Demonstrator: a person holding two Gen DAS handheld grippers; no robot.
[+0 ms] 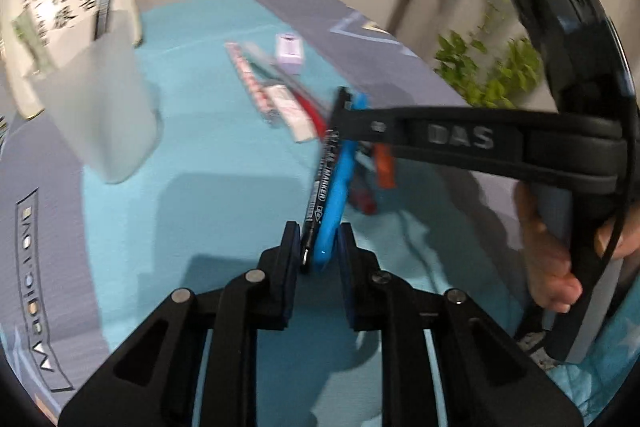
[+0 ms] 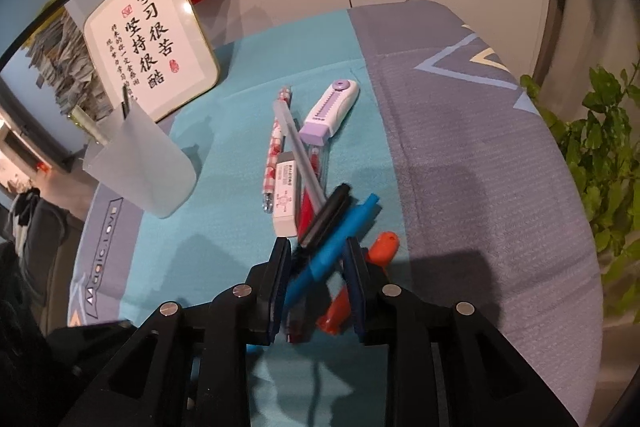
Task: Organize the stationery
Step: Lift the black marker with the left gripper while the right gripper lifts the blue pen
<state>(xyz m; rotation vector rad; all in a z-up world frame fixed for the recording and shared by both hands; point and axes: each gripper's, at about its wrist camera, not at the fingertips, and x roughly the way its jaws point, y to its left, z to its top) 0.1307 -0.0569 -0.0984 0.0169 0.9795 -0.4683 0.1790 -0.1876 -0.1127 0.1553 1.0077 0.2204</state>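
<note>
Both hand-held grippers [image 1: 318, 247] [image 2: 318, 267] clamped.

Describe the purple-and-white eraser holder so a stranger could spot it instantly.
On the teal cloth, find the pile of pens. At its far end, nearest the grey-blue cloth panel, lies the lilac-and-white plastic eraser holder. It is short and chunky with a ridged purple slider, unlike the slim pens beside it.

Seven pens [image 2: 336, 251], one eraser [image 2: 286, 193], one cup [image 2: 144, 163]
</note>
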